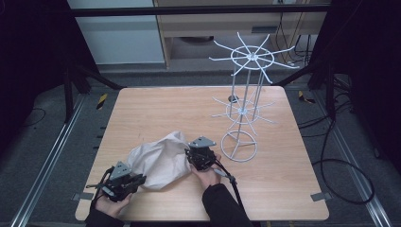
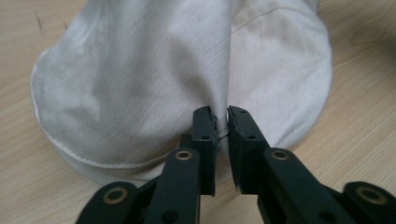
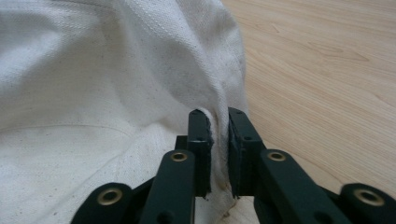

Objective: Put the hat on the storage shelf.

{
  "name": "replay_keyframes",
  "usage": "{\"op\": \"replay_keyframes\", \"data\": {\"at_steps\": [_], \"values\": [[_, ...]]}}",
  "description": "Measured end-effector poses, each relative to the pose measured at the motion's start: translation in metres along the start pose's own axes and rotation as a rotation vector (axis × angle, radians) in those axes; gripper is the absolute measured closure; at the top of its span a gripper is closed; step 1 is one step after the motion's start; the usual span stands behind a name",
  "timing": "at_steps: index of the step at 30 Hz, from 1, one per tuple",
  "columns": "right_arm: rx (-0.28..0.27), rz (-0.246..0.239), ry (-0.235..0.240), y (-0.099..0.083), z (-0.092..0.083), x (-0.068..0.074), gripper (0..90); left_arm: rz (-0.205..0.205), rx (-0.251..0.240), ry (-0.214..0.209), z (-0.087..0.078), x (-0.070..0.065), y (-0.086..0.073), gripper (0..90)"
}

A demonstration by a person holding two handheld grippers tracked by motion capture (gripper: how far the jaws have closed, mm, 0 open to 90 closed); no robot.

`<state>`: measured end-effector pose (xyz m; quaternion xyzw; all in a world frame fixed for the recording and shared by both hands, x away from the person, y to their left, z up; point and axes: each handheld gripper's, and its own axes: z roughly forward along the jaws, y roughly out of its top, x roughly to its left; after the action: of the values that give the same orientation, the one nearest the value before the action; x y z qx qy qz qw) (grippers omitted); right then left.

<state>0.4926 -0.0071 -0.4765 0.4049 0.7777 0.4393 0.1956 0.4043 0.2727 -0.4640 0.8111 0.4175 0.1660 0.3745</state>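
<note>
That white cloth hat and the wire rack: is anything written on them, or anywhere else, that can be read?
None: no word, number or brand can be read.
Hat: plain off-white cloth with stitched seams, no label showing.
Wire rack: bare white wire.
Yellow-and-black striped tape on the floor: a warning pattern, no letters.

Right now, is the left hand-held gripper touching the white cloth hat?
Touching: the left gripper view shows the left hand-held gripper pinching a fold of the white cloth hat.

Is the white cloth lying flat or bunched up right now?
Bunched up: the white cloth rises in folds between the left gripper and right gripper.
</note>
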Motion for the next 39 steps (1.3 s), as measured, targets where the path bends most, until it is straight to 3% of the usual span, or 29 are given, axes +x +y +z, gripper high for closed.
{"op": "replay_keyframes", "data": {"at_steps": [1, 2, 3, 5, 11, 16, 21, 25, 35, 39], "values": [[0.000, 0.000, 0.000, 0.000, 0.000, 0.000, 80.1, 0.000, 0.000, 0.000, 0.000, 0.000, 0.000, 78.3], [-0.003, -0.005, 0.004, 0.001, -0.005, -0.002, 76.6, -0.003, -0.050, -0.023, -0.008, -0.001, 0.003, 74.9], [-0.004, -0.006, 0.008, 0.001, -0.008, -0.003, 73.9, -0.003, -0.050, -0.023, -0.008, -0.001, 0.003, 71.1], [-0.006, 0.005, 0.016, 0.000, -0.015, -0.007, 69.5, 0.019, -0.113, -0.006, -0.023, -0.001, 0.011, 65.0], [-0.039, 0.000, 0.021, -0.002, -0.039, -0.017, 61.3, 0.039, -0.168, 0.011, -0.033, 0.010, 0.029, 53.9], [-0.055, -0.013, 0.005, -0.004, -0.066, -0.028, 56.4, 0.055, -0.183, 0.012, -0.027, 0.022, 0.049, 47.0], [-0.046, -0.021, -0.026, -0.011, -0.086, -0.042, 54.5, 0.075, -0.175, -0.007, -0.012, 0.029, 0.067, 43.5], [-0.033, -0.022, -0.050, -0.026, -0.106, -0.055, 52.6, 0.106, -0.130, -0.037, 0.005, 0.032, 0.078, 40.5], [-0.028, -0.018, -0.100, -0.056, -0.143, -0.078, 49.6, 0.130, -0.059, -0.062, 0.026, 0.035, 0.080, 40.7], [-0.031, 0.008, -0.117, -0.066, -0.157, -0.088, 48.4, 0.153, -0.036, -0.063, 0.034, 0.032, 0.081, 41.2]]}}
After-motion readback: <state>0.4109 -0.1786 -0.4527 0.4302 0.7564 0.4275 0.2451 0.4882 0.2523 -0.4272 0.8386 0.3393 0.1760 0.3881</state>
